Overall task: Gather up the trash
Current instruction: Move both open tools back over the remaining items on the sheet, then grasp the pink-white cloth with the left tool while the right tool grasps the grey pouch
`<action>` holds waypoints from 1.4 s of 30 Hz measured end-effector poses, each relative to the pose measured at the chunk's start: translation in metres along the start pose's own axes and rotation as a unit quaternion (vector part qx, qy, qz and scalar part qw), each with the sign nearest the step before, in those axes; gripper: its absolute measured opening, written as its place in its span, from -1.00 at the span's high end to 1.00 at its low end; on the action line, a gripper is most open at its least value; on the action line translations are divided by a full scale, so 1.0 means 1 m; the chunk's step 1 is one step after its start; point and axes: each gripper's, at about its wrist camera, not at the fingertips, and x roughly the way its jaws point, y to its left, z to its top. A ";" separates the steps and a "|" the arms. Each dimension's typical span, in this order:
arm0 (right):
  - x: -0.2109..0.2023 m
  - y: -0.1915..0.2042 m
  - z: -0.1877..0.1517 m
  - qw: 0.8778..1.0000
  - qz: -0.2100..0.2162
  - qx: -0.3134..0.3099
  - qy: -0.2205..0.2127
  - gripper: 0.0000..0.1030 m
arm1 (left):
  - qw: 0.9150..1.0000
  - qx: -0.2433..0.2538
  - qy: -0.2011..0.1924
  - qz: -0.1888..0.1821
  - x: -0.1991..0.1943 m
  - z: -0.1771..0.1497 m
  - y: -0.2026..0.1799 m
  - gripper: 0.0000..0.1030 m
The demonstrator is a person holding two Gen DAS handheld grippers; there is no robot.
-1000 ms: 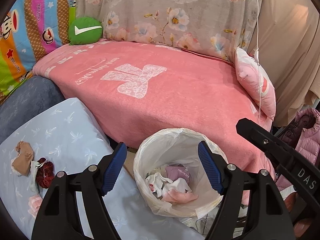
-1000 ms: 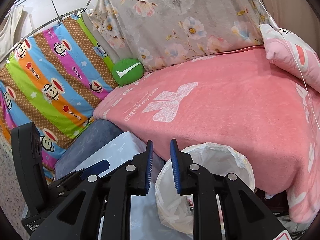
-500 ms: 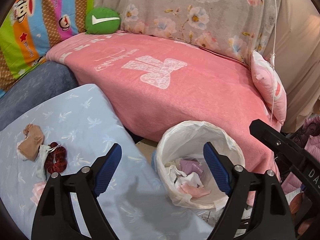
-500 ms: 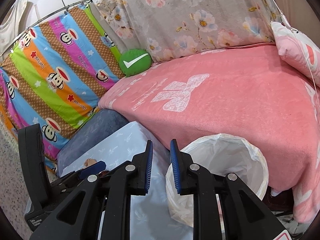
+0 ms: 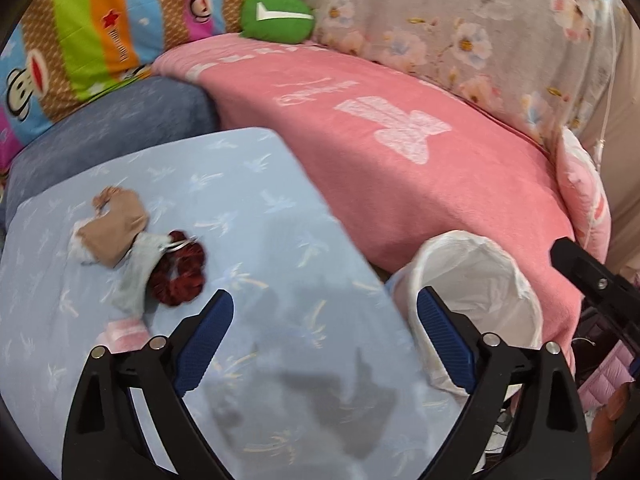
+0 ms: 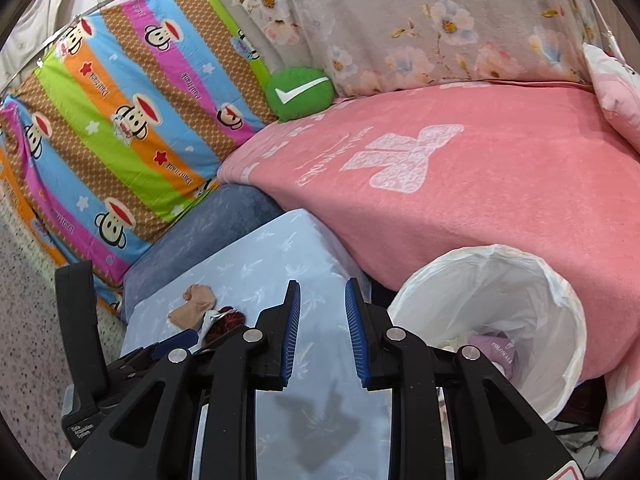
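Note:
A white-lined trash bin (image 5: 476, 292) stands between the light blue cushion (image 5: 248, 216) and the pink blanket; it also shows in the right wrist view (image 6: 504, 320), with trash inside. On the cushion lie a tan crumpled wad (image 5: 114, 230), a grey-white scrap (image 5: 138, 272), a dark red scrunchie (image 5: 180, 274) and a pink piece (image 5: 124, 332). My left gripper (image 5: 324, 332) is open and empty above the cushion, right of the pile. My right gripper (image 6: 322, 332) is slightly open and empty, over the cushion beside the bin. The wad (image 6: 194, 306) and scrunchie (image 6: 226, 318) lie to its left.
A pink blanket (image 5: 400, 152) covers the sofa behind. A green check-mark cushion (image 5: 278, 16), floral cover (image 5: 460, 28) and striped monkey-print fabric (image 6: 120, 128) stand at the back. A pink pillow (image 5: 584, 196) is at right. Speckled floor (image 6: 28, 320) lies at left.
Both grippers have swung left, from over the bin to over the blue cushion. The trash pile has come closer to the left gripper. The right gripper's jaws have parted a little.

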 end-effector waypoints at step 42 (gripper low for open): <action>0.170 0.171 -0.090 0.976 0.055 -0.114 0.179 0.53 | 0.973 -0.220 0.070 -0.027 0.011 -0.054 0.208 0.79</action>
